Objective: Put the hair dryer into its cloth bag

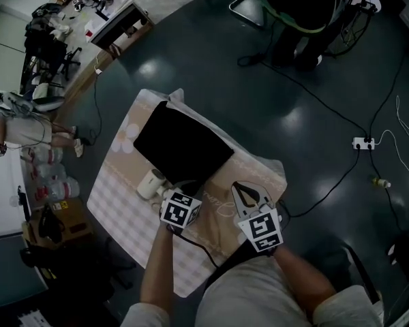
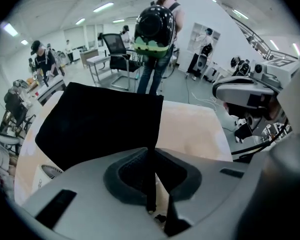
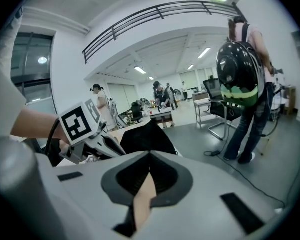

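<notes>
The black cloth bag (image 1: 184, 147) lies flat on the cloth-covered table (image 1: 123, 210). The white hair dryer (image 1: 150, 182) rests beside the bag's near left corner, its grille (image 2: 50, 173) showing in the left gripper view. My left gripper (image 1: 179, 188) is shut on the bag's near edge, with a thin fold of black fabric (image 2: 151, 179) pinched between its jaws. To its right, my right gripper (image 1: 245, 191) hovers over the tablecloth, shut and holding nothing (image 3: 149, 174). A black cord (image 1: 199, 245) runs across the cloth towards me.
The table ends close on all sides, with dark floor around it. A power strip (image 1: 363, 143) and cables lie on the floor to the right. A person with a black backpack (image 2: 154, 29) stands beyond the table's far end, near an office chair (image 2: 117, 54).
</notes>
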Demonstrator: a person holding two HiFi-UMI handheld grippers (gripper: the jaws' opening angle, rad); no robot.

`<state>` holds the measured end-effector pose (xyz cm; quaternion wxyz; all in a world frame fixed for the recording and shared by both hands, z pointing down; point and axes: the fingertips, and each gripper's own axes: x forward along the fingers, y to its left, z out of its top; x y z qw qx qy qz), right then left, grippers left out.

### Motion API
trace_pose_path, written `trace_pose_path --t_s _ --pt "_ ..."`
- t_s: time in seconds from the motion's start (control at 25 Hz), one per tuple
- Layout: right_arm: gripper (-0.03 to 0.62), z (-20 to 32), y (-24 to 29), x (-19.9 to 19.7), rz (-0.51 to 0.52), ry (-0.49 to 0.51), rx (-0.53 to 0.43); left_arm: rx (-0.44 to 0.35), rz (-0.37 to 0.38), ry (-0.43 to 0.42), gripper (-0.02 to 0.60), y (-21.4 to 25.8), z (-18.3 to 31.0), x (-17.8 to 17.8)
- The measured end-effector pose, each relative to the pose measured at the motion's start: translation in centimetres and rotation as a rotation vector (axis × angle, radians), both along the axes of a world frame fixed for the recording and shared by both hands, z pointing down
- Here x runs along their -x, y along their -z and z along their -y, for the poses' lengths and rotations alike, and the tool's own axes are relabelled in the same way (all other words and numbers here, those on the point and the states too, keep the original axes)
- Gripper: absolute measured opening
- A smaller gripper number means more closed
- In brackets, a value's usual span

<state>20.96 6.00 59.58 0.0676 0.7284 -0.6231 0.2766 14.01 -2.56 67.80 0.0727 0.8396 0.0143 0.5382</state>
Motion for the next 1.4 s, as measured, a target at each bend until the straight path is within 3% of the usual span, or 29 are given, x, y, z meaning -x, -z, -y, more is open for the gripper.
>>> trace_pose_path --t_s 0.48,0.64,0.76,0.88,1.12,1.2,1.32,1.4 --pt "0.015 -0.5 -0.7 -0.3 0.002 -0.008 0.019 0.022 0.058 -0.096 0.024 -1.8 -0.9 0.3" --pt "0.015 -0.4 -0.7 -0.4 0.001 -0.011 0.021 0.042 0.076 -0.111 0.086 -2.0 -1.2 0.2" --pt "0.015 -0.3 -0.8 -0.6 0.001 -0.014 0.025 0.028 0.07 -0.082 0.081 -2.5 -0.4 -0.1" --pt "0.015 -0.5 -0.9 -0.7 0.002 -0.021 0.027 0.011 0.076 -0.054 0.023 -2.6 0.1 0.0" --pt "0.015 -1.0 -1.1 -1.0 0.006 -0.029 0.029 -0.03 0.099 -0.106 0.03 -2.8 -0.4 0.0" --pt "0.015 -1.0 -1.2 -1.0 0.009 -0.029 0.031 -0.03 0.127 -0.118 0.085 -3.4 -0.5 0.1" --pt "0.015 -1.0 -1.1 -1.0 0.005 -0.028 0.031 -0.041 0.152 -0.134 0.084 -3.7 -0.4 0.0" --pt "0.015 -1.1 -1.1 -1.2 0.004 -0.03 0.032 -0.03 0.134 -0.102 0.044 -3.6 -0.3 -0.1"
